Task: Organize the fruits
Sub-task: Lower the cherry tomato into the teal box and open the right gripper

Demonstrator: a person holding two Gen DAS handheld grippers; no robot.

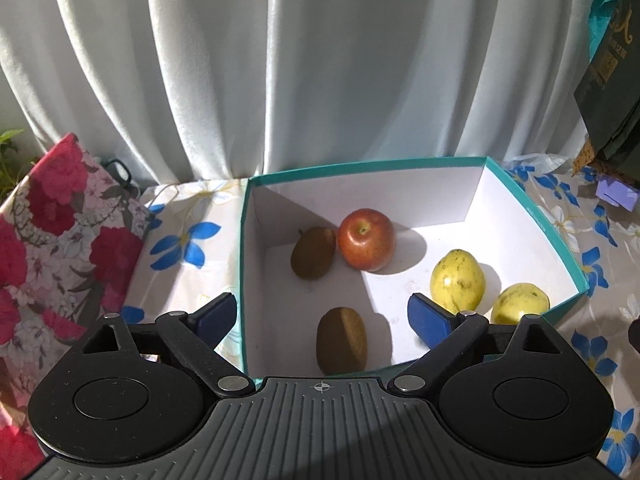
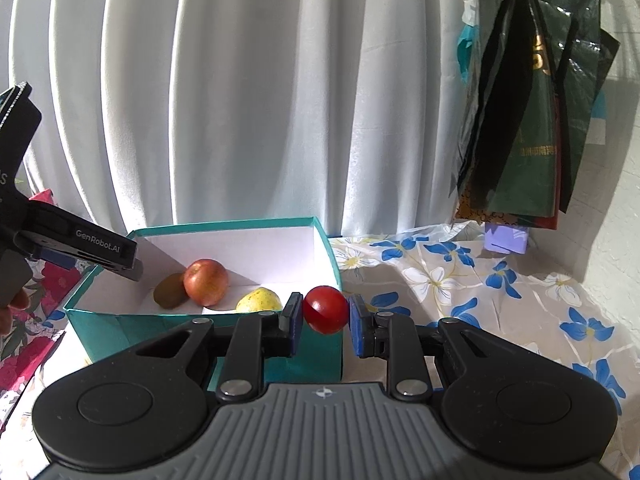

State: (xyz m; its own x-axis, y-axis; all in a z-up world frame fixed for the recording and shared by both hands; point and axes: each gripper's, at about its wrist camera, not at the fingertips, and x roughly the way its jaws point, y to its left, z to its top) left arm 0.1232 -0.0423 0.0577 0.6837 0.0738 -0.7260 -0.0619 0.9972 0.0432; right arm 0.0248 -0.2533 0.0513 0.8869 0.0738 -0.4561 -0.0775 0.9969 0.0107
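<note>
Gripping a red tomato (image 2: 325, 309), right tool (image 2: 323, 316) sits beside box (image 2: 280, 222); left tool (image 1: 320, 314) open.

White lettering reading "GenRobot.AI" runs along the black side of the left claw (image 2: 100, 249), seen at the left edge of the right wrist view. A dark green bag (image 2: 532, 128) hanging on the right carries gold and pale printed characters, too small and creased to read. In the left wrist view the same bag (image 1: 616, 60) shows a gold ornamental mark and small print, also unreadable.
</note>
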